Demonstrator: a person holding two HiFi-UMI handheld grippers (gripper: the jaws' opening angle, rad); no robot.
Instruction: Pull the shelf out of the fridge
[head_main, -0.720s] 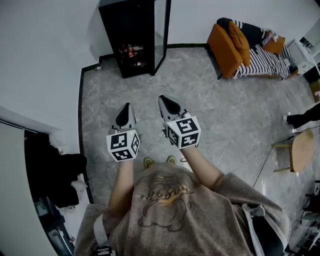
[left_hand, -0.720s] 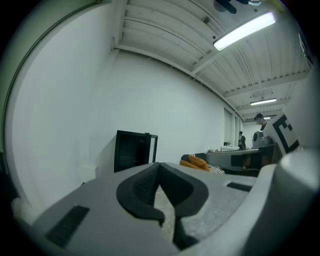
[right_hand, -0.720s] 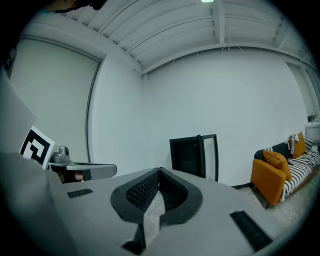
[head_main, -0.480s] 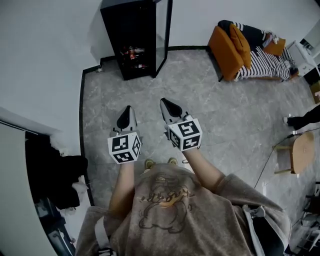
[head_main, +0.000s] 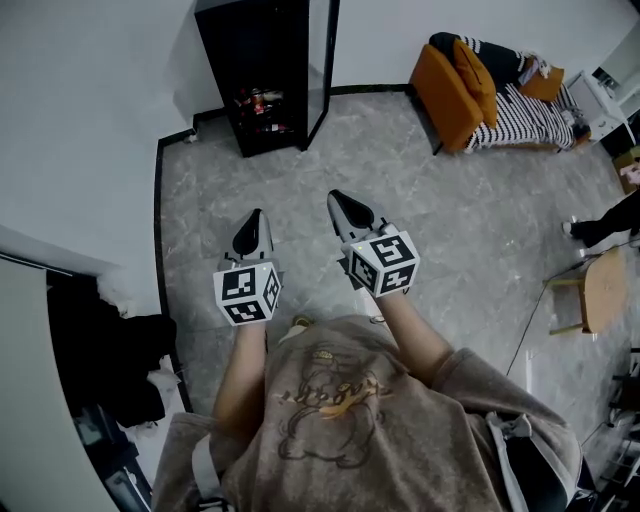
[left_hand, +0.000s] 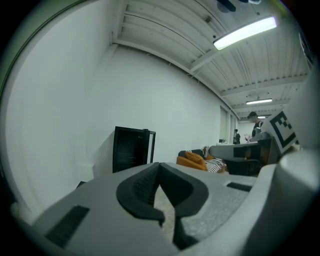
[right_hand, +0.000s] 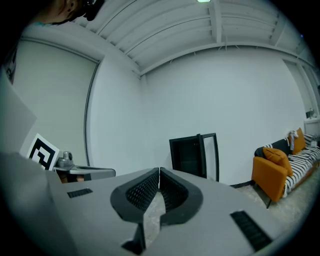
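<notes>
Our left gripper and right gripper are closed and empty, well away from the fridge. Its shelf, likely stiff and light, we should grip by the front edge.

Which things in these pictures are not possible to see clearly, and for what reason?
1. Shelf inside the fridge: head view, the interior is too dark and small.
2. Items in the fridge: head view, too small to name.
3. Standing person: head view, cut off by the right edge.
</notes>
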